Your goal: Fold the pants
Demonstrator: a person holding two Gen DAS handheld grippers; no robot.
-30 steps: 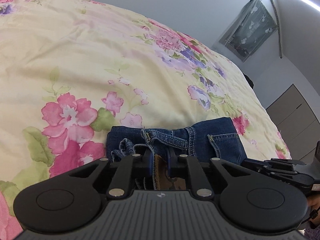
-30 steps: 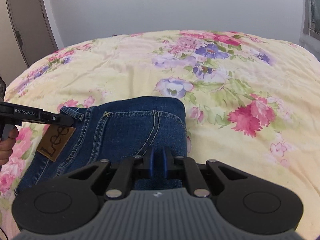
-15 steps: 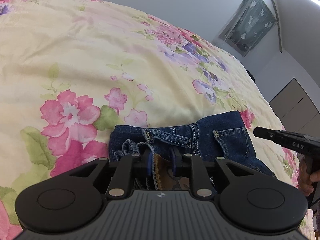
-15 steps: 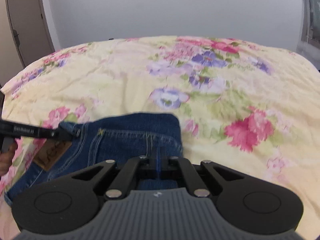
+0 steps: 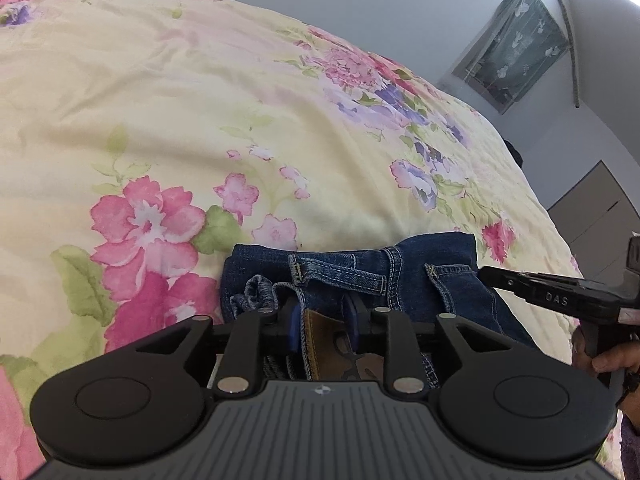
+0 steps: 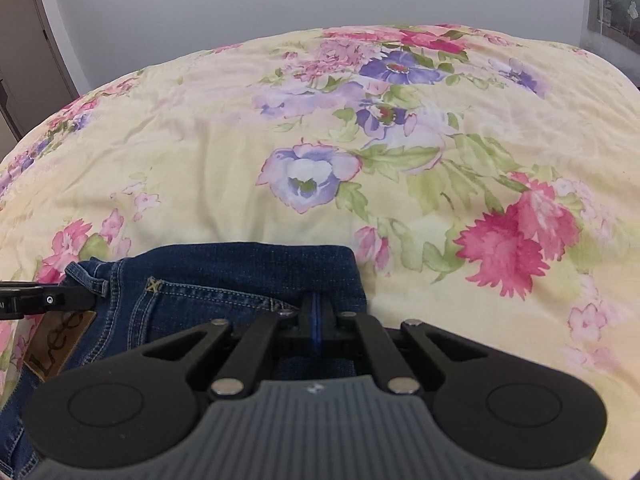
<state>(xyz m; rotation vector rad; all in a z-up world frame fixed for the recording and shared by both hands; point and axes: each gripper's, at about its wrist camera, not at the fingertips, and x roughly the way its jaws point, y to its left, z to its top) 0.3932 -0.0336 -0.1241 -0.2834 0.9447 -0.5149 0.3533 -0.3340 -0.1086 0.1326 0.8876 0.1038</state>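
Note:
Dark-blue folded jeans (image 5: 400, 276) lie on the floral quilt (image 5: 200, 120) at the near edge of both views. In the left wrist view my left gripper (image 5: 323, 322) straddles the waistband's brown leather patch (image 5: 324, 340); its jaws are opening and the pads stand clear of the patch. My right gripper (image 6: 316, 312) is shut over the right part of the jeans (image 6: 240, 276), with no cloth visible between its pads. From the right view, my left gripper (image 6: 86, 300) reaches in at the waistband above the patch (image 6: 60, 344). My right gripper (image 5: 492, 276) shows at the jeans' right edge.
The quilt (image 6: 240, 160) spreads far beyond the jeans in both views. A person's hand (image 5: 608, 360) holds the right gripper. A curtained window (image 5: 516, 48) and grey cabinet doors (image 5: 596, 216) are on the far wall, and a door (image 6: 24, 40) stands at the left.
My left gripper's jaws have spread apart around the leather patch. My right gripper's jaws have closed fully, and it has shifted over the jeans' right edge.

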